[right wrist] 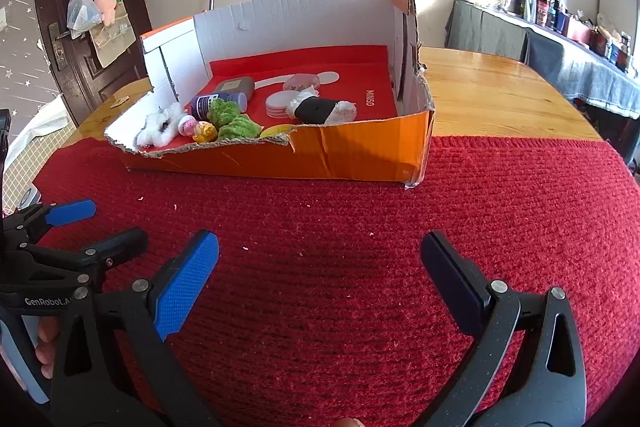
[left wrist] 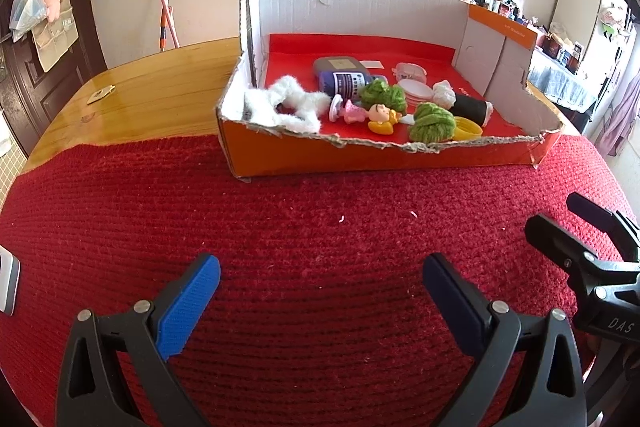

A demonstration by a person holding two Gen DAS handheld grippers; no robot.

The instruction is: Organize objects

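Both hand-held grippers, left [left wrist: 320, 291] and right [right wrist: 320, 267], hover spread and empty over the red knitted mat [left wrist: 280, 227]. Objects lie inside the torn cardboard box [left wrist: 360, 151] at frame centre. Sorting appears complete; next move is likely withdrawal.

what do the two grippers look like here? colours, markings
Both match: black plastic scissor-style frames with silver rivets and blue textured pads on the fingers. The left gripper body reads "GenRobot.AI"; the right gripper body shows "DAS". No cables visible.
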